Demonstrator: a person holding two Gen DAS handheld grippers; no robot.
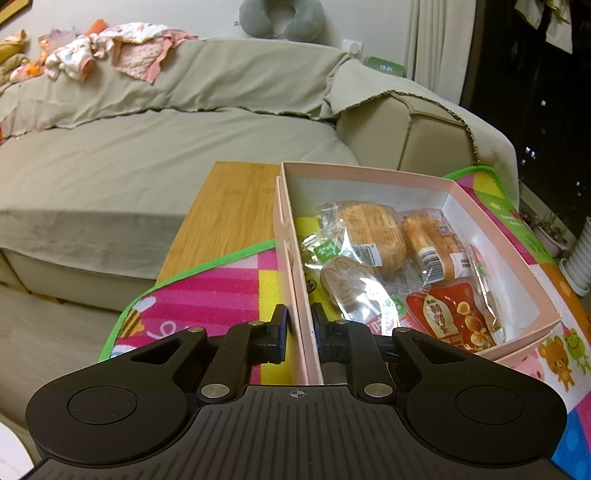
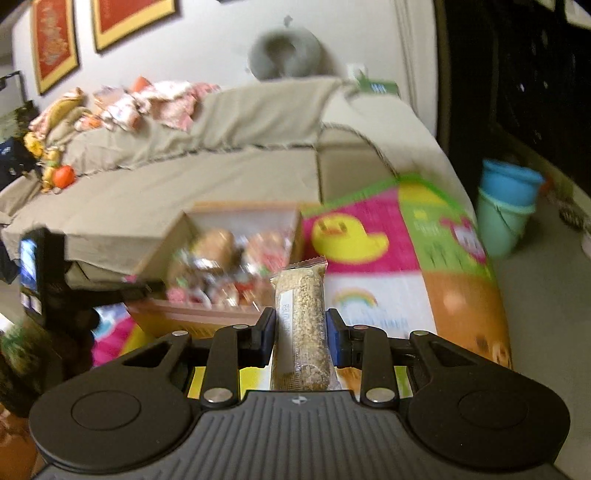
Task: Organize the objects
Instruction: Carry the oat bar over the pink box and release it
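Note:
A pink box (image 1: 369, 176) sits on a colourful play mat (image 1: 229, 284) and holds several wrapped snacks: two breads (image 1: 373, 232), a bunny biscuit (image 1: 341, 284) and a red packet (image 1: 456, 317). My left gripper (image 1: 300, 332) is shut on the box's near left wall, one finger outside and one inside. In the right wrist view, my right gripper (image 2: 300, 332) is shut on a clear-wrapped grain bar (image 2: 303, 325), held above the mat to the right of the box (image 2: 236, 221). The left gripper's body (image 2: 44, 273) shows at that view's left edge.
A beige-covered sofa (image 1: 166, 147) with baby clothes (image 1: 110, 48) runs behind the bamboo table (image 1: 229, 214). A grey neck pillow (image 1: 282, 18) hangs on the wall. Blue and green buckets (image 2: 506, 203) stand on the floor at the right.

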